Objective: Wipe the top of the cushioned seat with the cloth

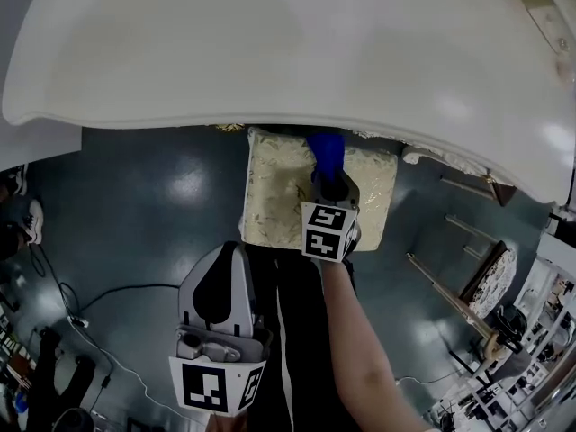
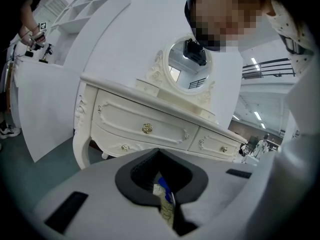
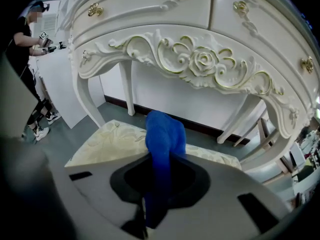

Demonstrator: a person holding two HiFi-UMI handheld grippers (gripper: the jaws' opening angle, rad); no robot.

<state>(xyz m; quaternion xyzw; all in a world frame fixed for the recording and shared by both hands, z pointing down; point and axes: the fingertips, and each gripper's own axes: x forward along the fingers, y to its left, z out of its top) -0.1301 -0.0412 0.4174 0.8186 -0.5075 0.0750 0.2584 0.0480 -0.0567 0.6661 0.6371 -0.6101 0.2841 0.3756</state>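
The cushioned seat (image 1: pixel 274 196) has a cream and gold patterned top and stands just in front of the white dressing table (image 1: pixel 270 52). My right gripper (image 1: pixel 329 185) is over the seat's middle, shut on a blue cloth (image 1: pixel 326 151) that bunches out past its tips. In the right gripper view the cloth (image 3: pixel 164 134) hangs from the right gripper (image 3: pixel 161 160) above the seat (image 3: pixel 107 144). My left gripper (image 1: pixel 225 257) is held back near the person's body, off the seat, with its jaws together and nothing in them. The left gripper view shows only a thin slit at the left gripper (image 2: pixel 161 159).
The dressing table's carved apron (image 3: pixel 200 59) and legs rise close behind the seat. A mirror (image 2: pixel 187 66) stands on the table. A second chair frame (image 1: pixel 486 282) lies at the right. Cables (image 1: pixel 81 313) trail on the floor at the left. A person (image 3: pixel 25 39) stands far left.
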